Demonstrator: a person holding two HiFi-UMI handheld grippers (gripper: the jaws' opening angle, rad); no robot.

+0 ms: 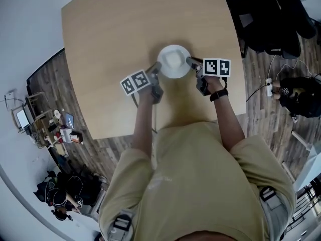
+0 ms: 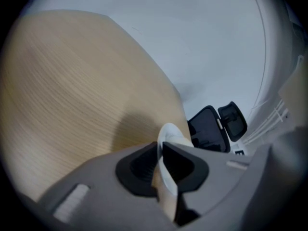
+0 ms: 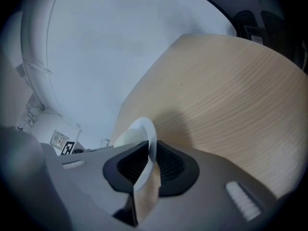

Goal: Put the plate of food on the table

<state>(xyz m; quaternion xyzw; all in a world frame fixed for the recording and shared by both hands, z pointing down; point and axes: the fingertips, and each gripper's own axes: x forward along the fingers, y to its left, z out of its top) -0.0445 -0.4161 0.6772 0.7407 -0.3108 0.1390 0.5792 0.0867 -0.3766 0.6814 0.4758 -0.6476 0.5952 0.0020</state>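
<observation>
Left gripper [image 2: 160, 150]: jaws set narrow and clamped on the near-left rim of the plate [image 2: 169, 131], pads against both faces of the rim.

Right gripper [image 3: 151, 150]: jaws likewise narrow with the opposite rim between them, but a thin gap shows beside one pad. I judge this grip slack rather than pressing.

The paired hold on opposite rims keeps the plate level, so its pale contents, which I cannot identify, stay put.

In the head view the plate [image 1: 174, 62] sits low over or on the worktop [image 1: 125, 29], near its middle. Its shadow lies tight beneath it, so I judge it set down or nearly so.

Bare worktop surrounds the plate on all sides and every edge is well apart. The only nearby obstruction is a dark chair [image 1: 271, 19] beyond the right edge. Both grippers have open room to draw back toward the person.
</observation>
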